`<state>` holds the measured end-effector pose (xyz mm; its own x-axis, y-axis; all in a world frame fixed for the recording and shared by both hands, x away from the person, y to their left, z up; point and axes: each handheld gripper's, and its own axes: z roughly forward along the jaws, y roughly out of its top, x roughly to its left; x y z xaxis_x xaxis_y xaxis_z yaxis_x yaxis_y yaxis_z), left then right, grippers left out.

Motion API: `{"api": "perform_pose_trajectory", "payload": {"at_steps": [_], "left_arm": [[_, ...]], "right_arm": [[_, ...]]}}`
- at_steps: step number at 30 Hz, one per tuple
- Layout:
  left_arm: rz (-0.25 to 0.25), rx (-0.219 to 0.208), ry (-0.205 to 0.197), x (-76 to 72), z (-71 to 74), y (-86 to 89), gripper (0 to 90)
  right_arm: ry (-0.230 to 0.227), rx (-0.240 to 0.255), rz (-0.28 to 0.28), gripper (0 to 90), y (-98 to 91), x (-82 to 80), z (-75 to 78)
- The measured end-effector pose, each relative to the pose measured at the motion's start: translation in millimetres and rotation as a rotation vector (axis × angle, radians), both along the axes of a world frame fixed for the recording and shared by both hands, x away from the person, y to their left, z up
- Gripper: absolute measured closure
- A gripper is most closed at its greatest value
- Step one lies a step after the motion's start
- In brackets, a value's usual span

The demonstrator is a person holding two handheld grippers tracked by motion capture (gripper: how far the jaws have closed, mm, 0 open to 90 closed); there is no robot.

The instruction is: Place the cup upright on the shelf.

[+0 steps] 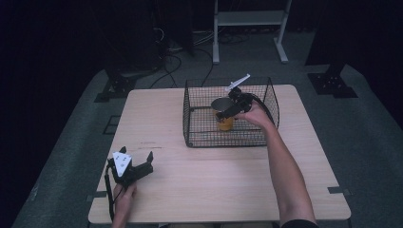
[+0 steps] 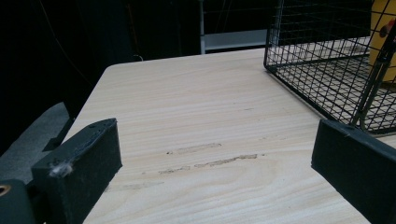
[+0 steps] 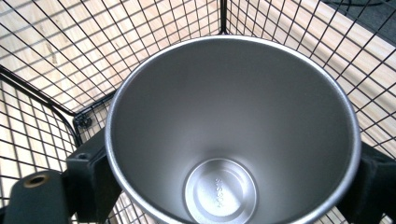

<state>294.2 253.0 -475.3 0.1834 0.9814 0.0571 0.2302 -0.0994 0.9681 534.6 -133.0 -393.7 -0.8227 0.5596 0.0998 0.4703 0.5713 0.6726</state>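
Observation:
A yellow cup (image 1: 225, 123) with a steel inside (image 3: 233, 121) is held upright inside the black wire basket (image 1: 223, 138) at the far right of the table. My right gripper (image 1: 223, 112) reaches in from the right and is shut on the cup, one jaw on each side of its wall (image 3: 231, 161). The cup looks empty. Near the table's front left corner my left gripper (image 1: 137, 153) stands open over bare wood (image 2: 215, 140), nothing between its jaws. From there, the basket (image 2: 317, 70) and a strip of the yellow cup (image 2: 383, 28) show at the upper right.
The wooden table (image 1: 214, 185) has free room in its middle and front. Faint scuff marks (image 2: 210, 156) lie on the wood ahead of the left gripper. Behind the table stand a white frame (image 1: 249, 19), loose cables (image 1: 171, 61) and black stand bases (image 1: 330, 83) on the floor.

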Motion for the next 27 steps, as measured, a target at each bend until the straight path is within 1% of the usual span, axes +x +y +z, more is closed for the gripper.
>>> {"api": "perform_pose_trajectory", "payload": {"at_steps": [5,8,11,14,16,19,27], "left_arm": [[-0.002,0.002,-0.001,0.0,0.0,-0.1,0.8],[0.000,0.001,0.000,0.0,0.0,0.0,0.8],[-0.001,0.004,0.000,0.0,0.0,-0.2,0.8],[-0.001,0.005,-0.001,-0.1,0.0,-0.3,0.8],[-0.001,0.004,-0.001,-0.1,0.0,-0.3,0.8],[0.000,0.004,-0.001,0.0,0.0,-0.3,0.8],[-0.001,0.005,0.000,0.0,0.0,-0.2,0.8]], "right_arm": [[-0.003,0.004,0.001,10.0,1.0,-0.1,-0.8],[-0.010,0.004,0.001,8.0,0.6,-0.5,0.3],[-0.003,-0.007,0.003,7.7,-0.3,-1.1,1.2],[0.000,0.008,0.004,6.9,-1.2,-1.6,1.3],[-0.005,0.009,0.000,4.2,-0.9,-2.0,1.2],[-0.011,0.003,-0.002,3.0,-0.4,-2.8,2.1],[-0.019,0.022,-0.004,1.8,-2.1,-4.8,7.3]]}}
